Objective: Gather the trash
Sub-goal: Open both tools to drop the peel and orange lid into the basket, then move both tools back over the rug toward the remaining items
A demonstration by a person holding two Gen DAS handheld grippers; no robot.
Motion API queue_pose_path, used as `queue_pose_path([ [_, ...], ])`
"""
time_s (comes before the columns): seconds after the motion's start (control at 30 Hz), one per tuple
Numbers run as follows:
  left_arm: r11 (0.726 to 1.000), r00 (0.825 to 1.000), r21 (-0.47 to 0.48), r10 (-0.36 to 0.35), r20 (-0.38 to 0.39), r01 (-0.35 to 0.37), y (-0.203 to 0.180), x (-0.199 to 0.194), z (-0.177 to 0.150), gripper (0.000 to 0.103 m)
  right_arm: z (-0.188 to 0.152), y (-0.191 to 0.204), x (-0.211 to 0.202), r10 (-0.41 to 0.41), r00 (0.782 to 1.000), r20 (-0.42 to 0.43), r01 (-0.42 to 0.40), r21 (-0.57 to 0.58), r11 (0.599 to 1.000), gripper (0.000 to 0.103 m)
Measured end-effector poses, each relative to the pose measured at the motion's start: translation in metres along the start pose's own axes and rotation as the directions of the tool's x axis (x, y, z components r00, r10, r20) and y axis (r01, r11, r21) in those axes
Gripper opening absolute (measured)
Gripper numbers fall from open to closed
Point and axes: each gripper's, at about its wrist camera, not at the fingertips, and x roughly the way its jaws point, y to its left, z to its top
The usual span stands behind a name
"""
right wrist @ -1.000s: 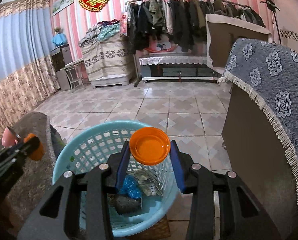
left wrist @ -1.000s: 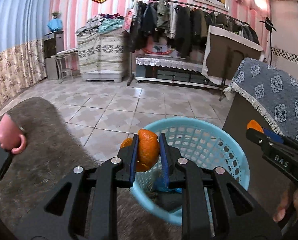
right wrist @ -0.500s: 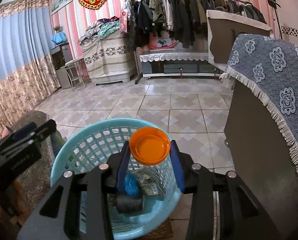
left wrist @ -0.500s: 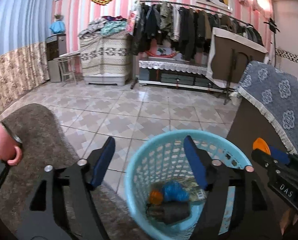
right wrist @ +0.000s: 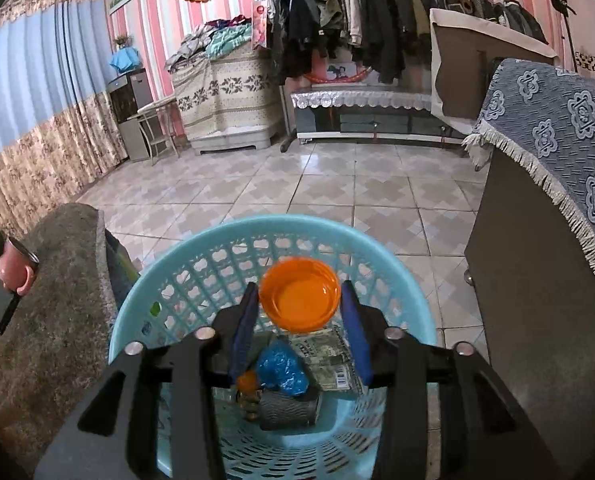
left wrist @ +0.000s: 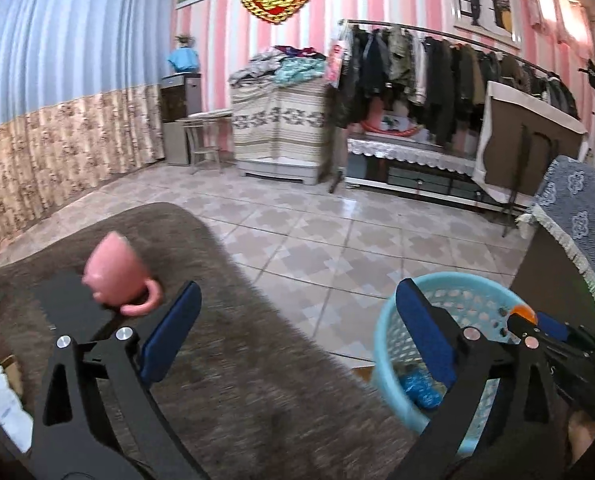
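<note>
A light blue mesh basket (right wrist: 281, 224) stands on the floor below my right gripper (right wrist: 299, 286). Its jaws are opening, and the round orange lid (right wrist: 299, 300) sits loose between the blue pads with a small gap on each side. In the basket lie a blue crumpled wrapper (right wrist: 283, 368), an orange peel (right wrist: 247, 380), a printed paper pack (right wrist: 329, 356) and a dark can (right wrist: 285, 408). My left gripper (left wrist: 297, 292) is still opening, wide and empty, over the brown fuzzy table cover (left wrist: 237, 360), left of the basket (left wrist: 457, 280).
A pink mug (left wrist: 117, 276) lies tipped on a black flat thing (left wrist: 69, 308) on the cover. White paper (left wrist: 1, 404) sits at the far left edge. A cabinet under a blue-grey fringed cloth (right wrist: 557, 140) stands right of the basket. Tiled floor (right wrist: 337, 184) stretches beyond.
The left gripper let the orange peel fall into the basket, opened wide and swung left over the table. The right jaws have parted from the orange lid above the basket.
</note>
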Motion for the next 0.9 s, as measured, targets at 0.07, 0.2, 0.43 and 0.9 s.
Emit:
queue_pose_path([
  [0.07,1.0,1.0,-0.014,0.021,-0.001,-0.021,0.011,-0.008,-0.003,0.096,0.0,0.004,0.0,-0.009,1.0,0.002,0.009,-0.018,1.0,0.076],
  [0.2,0.998,0.998,-0.022,0.064,0.001,-0.064,0.032,-0.024,-0.011,0.097,0.001,0.013,-0.007,0.008,1.0,0.016,-0.008,-0.025,1.0,0.084],
  [0.43,0.99,0.992,-0.074,0.123,0.002,-0.122,0.073,-0.051,-0.014,0.097,0.003,0.03,-0.019,0.012,0.999,0.038,-0.01,-0.068,0.998,0.09],
  [0.9,0.952,0.964,-0.156,0.267,-0.004,-0.264,0.162,-0.106,-0.041,0.097,-0.001,0.098,-0.057,0.129,0.987,0.099,-0.111,-0.172,0.979,0.093],
])
